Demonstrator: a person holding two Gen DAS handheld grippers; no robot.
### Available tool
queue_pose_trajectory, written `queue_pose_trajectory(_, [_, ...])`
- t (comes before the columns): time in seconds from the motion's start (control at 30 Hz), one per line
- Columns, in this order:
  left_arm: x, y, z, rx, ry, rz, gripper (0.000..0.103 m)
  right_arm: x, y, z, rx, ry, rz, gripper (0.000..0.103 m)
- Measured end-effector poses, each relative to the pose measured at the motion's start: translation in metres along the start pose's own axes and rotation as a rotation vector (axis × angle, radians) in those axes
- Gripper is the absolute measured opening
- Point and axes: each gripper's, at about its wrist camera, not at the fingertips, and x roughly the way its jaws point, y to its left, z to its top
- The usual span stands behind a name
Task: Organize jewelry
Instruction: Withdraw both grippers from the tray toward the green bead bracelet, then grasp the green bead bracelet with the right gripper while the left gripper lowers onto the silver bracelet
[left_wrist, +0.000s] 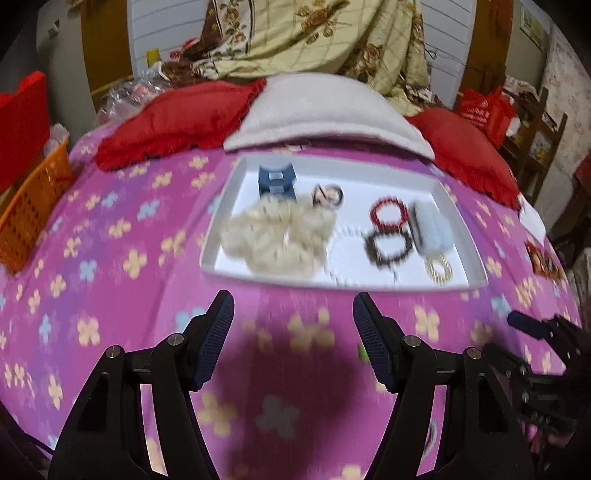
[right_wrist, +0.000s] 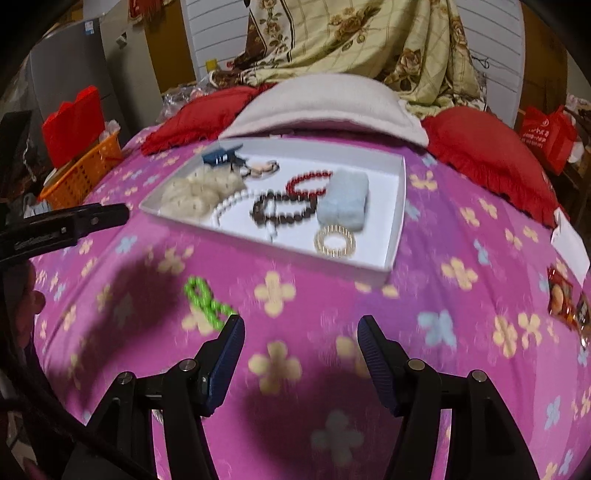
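Green bead bracelet (right_wrist: 205, 304) on pink bedspread (right_wrist: 424, 302), outside white tray (right_wrist: 397, 221); long axis toward tray. Just ahead-left of right gripper (right_wrist: 301, 354), nearer arm. Left gripper (left_wrist: 293, 332) farther. Both spread wide, empty.

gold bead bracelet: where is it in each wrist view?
Left wrist: gold bead bracelet lies at the tray's near right corner, just under the pale blue fuzzy item.
Right wrist: gold bead bracelet sits centre frame, near the tray's front edge.
Shared landmark: white tray.

Motion-blurred tray (left_wrist: 458, 206) contents; green bracelet (right_wrist: 203, 299) smeared.
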Motion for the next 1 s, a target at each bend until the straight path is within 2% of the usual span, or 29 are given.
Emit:
queue_pose_trajectory(0.1, [-0.005,-0.004,-0.020,0.006,0.035,-0.045,0.067,0.006,-0.002,-0.009,-0.002,0.015,0.020,0.061])
queue_pose_trajectory(0.33, [-0.010,-0.032,-0.071,0.102,0.129,-0.142,0.067,0.016,-0.007,-0.009,0.003,0.029,0.039,0.061])
queue_pose_trajectory(0.47, [-0.003,-0.050,-0.093,0.142,0.181,-0.172,0.067,0.020,0.002,-0.007,-0.032,0.018,0.070,0.058])
queue_pose_trajectory(0.6, [0.009,-0.066,-0.110,0.173,0.222,-0.162,0.067,0.032,0.016,-0.003,-0.093,0.028,0.089,0.052])
queue_pose_trajectory(0.8, [0.016,-0.066,-0.114,0.165,0.229,-0.127,0.067,0.048,0.038,0.008,-0.183,0.031,0.151,0.046])
queue_pose_trajectory(0.9, [0.016,-0.064,-0.113,0.149,0.229,-0.132,0.067,0.061,0.048,0.011,-0.236,0.059,0.141,0.035])
queue_pose_trajectory(1.0, [0.017,-0.067,-0.113,0.158,0.225,-0.128,0.066,0.063,0.050,0.010,-0.256,0.054,0.163,0.030])
